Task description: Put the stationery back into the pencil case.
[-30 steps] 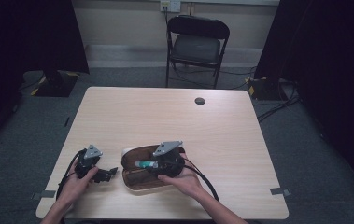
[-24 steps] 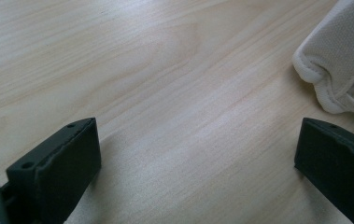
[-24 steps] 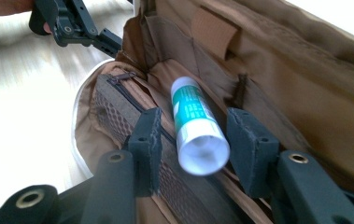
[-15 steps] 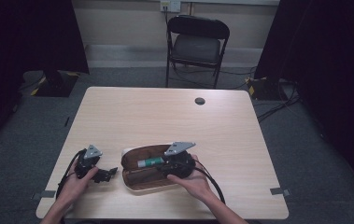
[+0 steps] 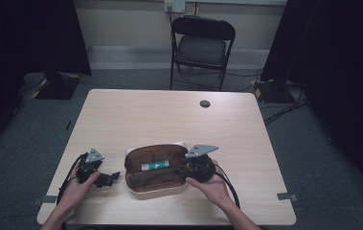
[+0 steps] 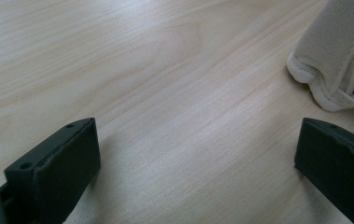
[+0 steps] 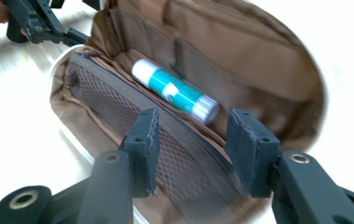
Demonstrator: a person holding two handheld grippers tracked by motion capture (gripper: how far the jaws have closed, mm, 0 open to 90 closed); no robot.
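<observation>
An open pencil case [image 5: 138,186], brown inside and white outside, lies near the table's front edge. A glue stick [image 5: 155,166] with a green label and white cap rests in it. My right gripper [image 5: 181,169] sits at the case's right end, pointing left along it. In the right gripper view its jaws [image 7: 193,140] stand apart with nothing between them, the glue stick [image 7: 174,91] lies just beyond, and the case's lining [image 7: 268,70] spreads behind. My left gripper [image 5: 111,178] rests open on the table left of the case; the case's white corner [image 6: 333,60] lies ahead of the left gripper [image 6: 195,149].
The wooden table [image 5: 169,120] has a small dark round disc [image 5: 205,103] near its far edge. A black folding chair [image 5: 202,43] stands behind the table. The other hand's gripper [image 7: 39,23] lies past the case's far end.
My right gripper has slid to the right, from over the middle of the case to its right end, leaving the glue stick lying in the case. The left gripper has stayed put.
</observation>
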